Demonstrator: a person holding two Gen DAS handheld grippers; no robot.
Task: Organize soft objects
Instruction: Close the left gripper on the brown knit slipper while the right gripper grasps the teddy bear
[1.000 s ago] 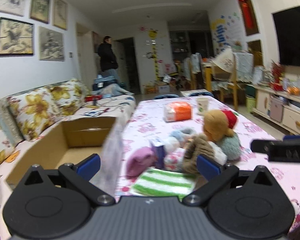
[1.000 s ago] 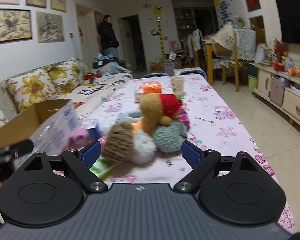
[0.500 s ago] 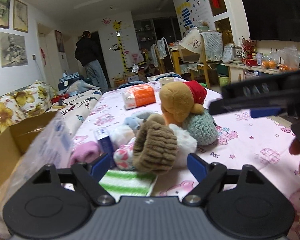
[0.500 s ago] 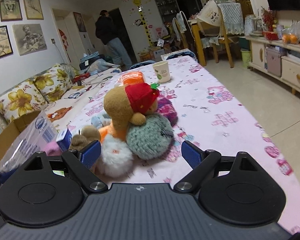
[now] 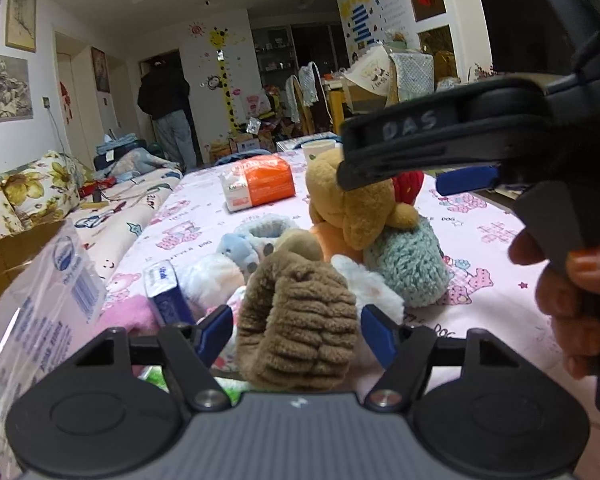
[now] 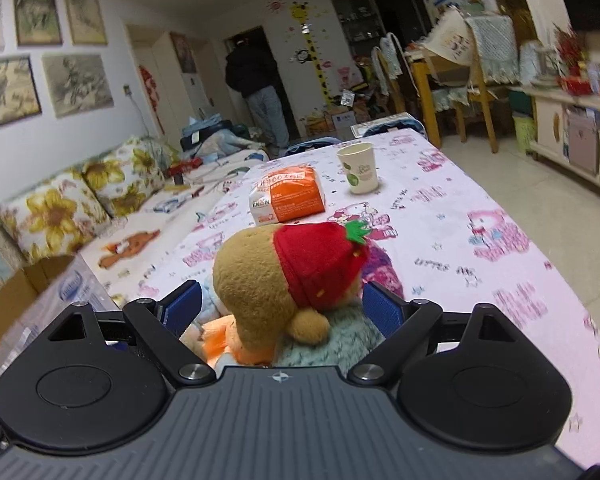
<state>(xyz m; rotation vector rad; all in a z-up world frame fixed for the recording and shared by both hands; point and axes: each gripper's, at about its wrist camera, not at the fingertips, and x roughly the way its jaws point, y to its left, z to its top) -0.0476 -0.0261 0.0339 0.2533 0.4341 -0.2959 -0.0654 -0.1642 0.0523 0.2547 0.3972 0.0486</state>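
Note:
A pile of soft things lies on the pink-clothed table (image 6: 460,240). In the left wrist view a brown fuzzy knit piece (image 5: 296,320) stands between the blue pads of my left gripper (image 5: 295,330). The jaws are closing on it, and a thin gap still shows on each side. The right wrist view shows a tan plush bear with a red strawberry hat (image 6: 268,280) between the wide-open fingers of my right gripper (image 6: 280,306), untouched by the pads. That gripper also crosses the left wrist view's upper right, held by a hand (image 5: 572,280). A teal knit ball (image 5: 408,268) lies under the bear.
An orange tissue pack (image 6: 288,196) and a paper cup (image 6: 358,168) stand farther back on the table. A clear plastic bag (image 5: 40,312) and a small blue box (image 5: 166,292) sit at the left. A cardboard box (image 6: 4,304) rests on the sofa. A person (image 6: 256,88) stands in the far doorway.
Both grippers have come forward and lower onto the pile. The left jaws have narrowed around the brown knit piece. The right gripper now straddles the plush bear.

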